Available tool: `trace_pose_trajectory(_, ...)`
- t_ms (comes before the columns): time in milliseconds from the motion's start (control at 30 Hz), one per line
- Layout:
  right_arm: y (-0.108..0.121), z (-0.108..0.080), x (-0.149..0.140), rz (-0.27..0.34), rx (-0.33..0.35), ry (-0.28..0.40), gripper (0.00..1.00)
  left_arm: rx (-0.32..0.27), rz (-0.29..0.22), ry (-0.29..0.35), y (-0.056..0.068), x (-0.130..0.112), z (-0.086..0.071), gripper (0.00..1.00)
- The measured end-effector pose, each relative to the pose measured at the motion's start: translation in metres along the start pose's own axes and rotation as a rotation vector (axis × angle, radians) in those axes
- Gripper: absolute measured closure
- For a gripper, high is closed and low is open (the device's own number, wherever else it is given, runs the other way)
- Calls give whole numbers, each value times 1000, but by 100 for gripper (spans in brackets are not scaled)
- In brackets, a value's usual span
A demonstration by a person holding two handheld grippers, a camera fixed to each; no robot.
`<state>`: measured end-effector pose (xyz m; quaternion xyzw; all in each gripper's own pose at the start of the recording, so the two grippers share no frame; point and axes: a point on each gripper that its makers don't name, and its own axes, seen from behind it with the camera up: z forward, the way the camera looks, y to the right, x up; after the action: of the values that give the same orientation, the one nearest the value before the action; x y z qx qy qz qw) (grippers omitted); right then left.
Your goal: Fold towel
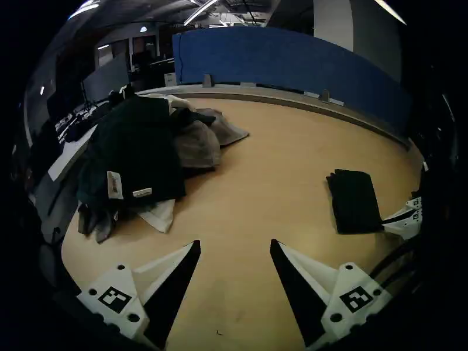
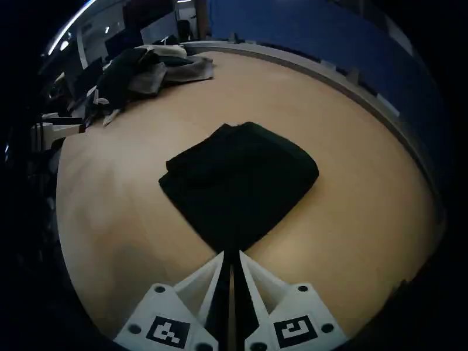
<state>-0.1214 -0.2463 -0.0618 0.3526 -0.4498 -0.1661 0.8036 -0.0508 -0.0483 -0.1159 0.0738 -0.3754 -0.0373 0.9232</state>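
A dark folded towel (image 2: 240, 181) lies flat on the wooden table (image 2: 362, 193). My right gripper (image 2: 233, 254) sits at the towel's near corner, its fingers drawn almost together on that corner. The same towel (image 1: 354, 200) lies at the right in the left gripper view, where the right gripper (image 1: 403, 220) touches its near right corner. My left gripper (image 1: 234, 248) hovers open over bare wood, well to the left of the towel, with nothing between its fingers.
A heap of dark and grey cloths (image 1: 146, 152) lies at the table's left end, also seen far off as a pile (image 2: 146, 70). A blue partition (image 1: 292, 64) runs along the table's far edge. Desks with monitors (image 1: 105, 79) stand beyond the left edge.
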Motion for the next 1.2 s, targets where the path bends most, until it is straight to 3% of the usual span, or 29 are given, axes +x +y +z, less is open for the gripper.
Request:
trace_pose_trajectory(267,5,-18,29,-5,-9,68,97,-3,-2,1,2,1,0,12)
trace_pose_trajectory(800,17,-90,123,-80,-46,233,97,-22,2,18,13,8,-5,12)
trace_pose_trajectory(1000,22,-114,140,-106,-66,269,97,-28,2,26,16,11,-7,12)
trace_pose_trajectory(1200,24,-126,143,-104,-77,284,97,-36,3,31,21,13,-9,12)
